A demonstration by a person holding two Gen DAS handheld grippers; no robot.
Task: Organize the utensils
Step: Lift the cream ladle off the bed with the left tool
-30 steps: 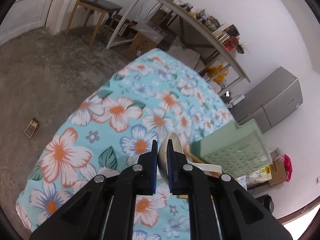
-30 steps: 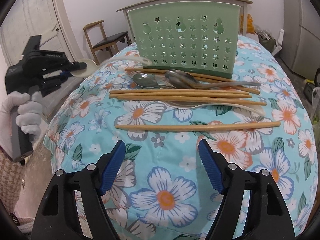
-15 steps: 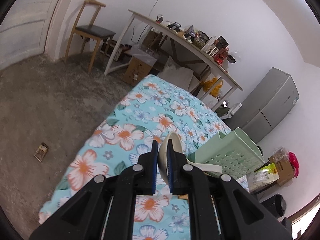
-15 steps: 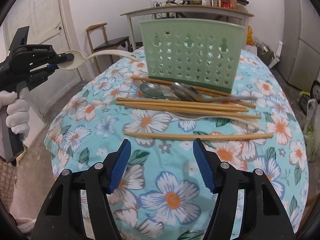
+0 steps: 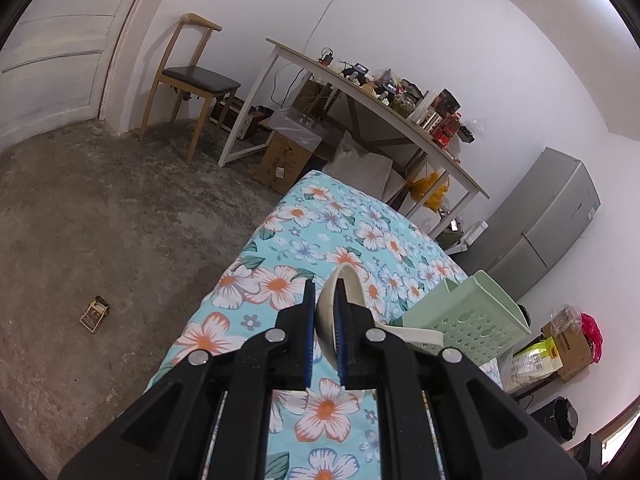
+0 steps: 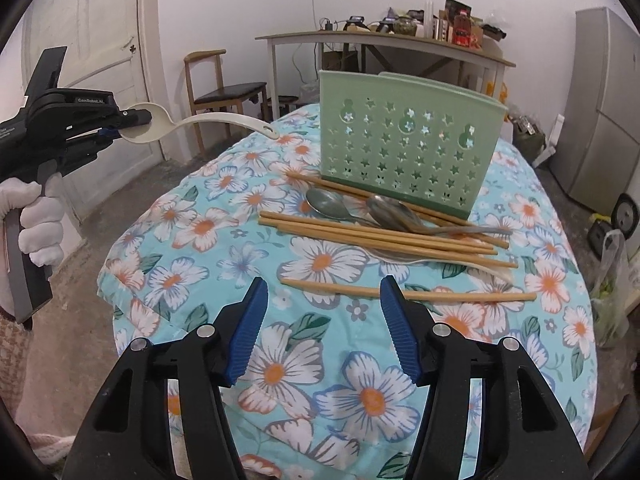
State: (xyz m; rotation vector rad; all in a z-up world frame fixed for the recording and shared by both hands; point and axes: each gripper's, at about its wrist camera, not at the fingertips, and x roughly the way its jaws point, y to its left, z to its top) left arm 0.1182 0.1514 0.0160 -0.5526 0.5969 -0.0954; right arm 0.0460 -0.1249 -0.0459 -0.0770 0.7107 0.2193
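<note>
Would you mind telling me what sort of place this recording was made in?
Most likely a lived-in room of a home, used for dining and storage: a table under a flowered cloth with a green cutlery holder, a grey fridge, a wooden chair and a cluttered side table.

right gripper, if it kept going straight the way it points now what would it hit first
Probably the lone chopstick lying crosswise on the flowered tablecloth, just ahead of the right gripper. Its jaws are closing with nothing between them. Depth is hard to judge.
</note>
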